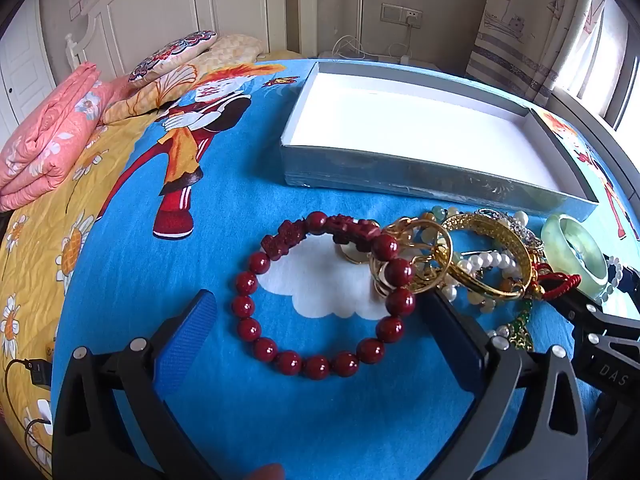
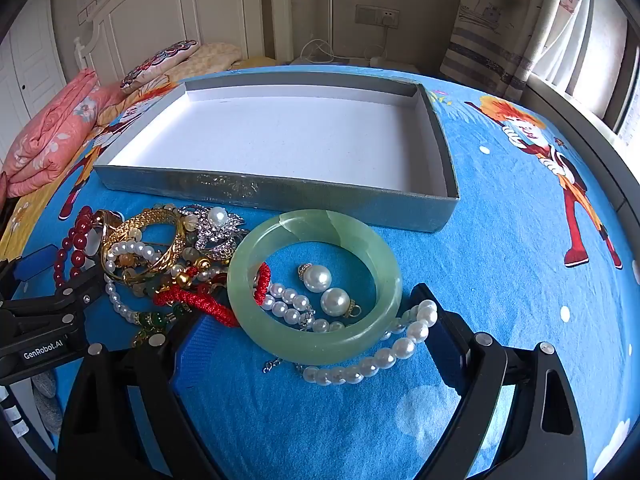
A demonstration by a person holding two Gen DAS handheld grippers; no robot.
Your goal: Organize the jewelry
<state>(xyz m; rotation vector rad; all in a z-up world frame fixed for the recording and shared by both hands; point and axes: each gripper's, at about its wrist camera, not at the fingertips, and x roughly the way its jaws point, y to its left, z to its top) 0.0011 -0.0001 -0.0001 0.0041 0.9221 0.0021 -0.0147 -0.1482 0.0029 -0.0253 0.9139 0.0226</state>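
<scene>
Left gripper [image 1: 316,320]: jaws spread wide, holding nothing; the dark red round-bead bracelet [image 1: 320,296] lies flat between them.
Right gripper [image 2: 316,340]: jaws wide apart, empty, either side of the pale green jade bangle [image 2: 316,284] at 12 o'clock.
Jewelry pile: the bangle rings two loose pearl pendants [image 2: 326,290] and overlaps a white pearl strand [image 2: 384,356]; a gold filigree bangle [image 2: 148,236] and red braided cord [image 2: 192,300] tangle at its 9 o'clock.
Box: shallow grey cardboard box with white inside [image 2: 256,188], empty, at 12 o'clock beyond the pile.
Risk: closing on the bangle may snag the strand or cord and drag neighbours along; smooth jade could slip; the red beads touch gold rings [image 1: 416,256].
Surface: blue cartoon-print bed sheet [image 2: 500,240], soft, so pieces may sink.
Room: folded pink quilt [image 1: 52,136] at 10 o'clock; curtained window at 2 o'clock.
</scene>
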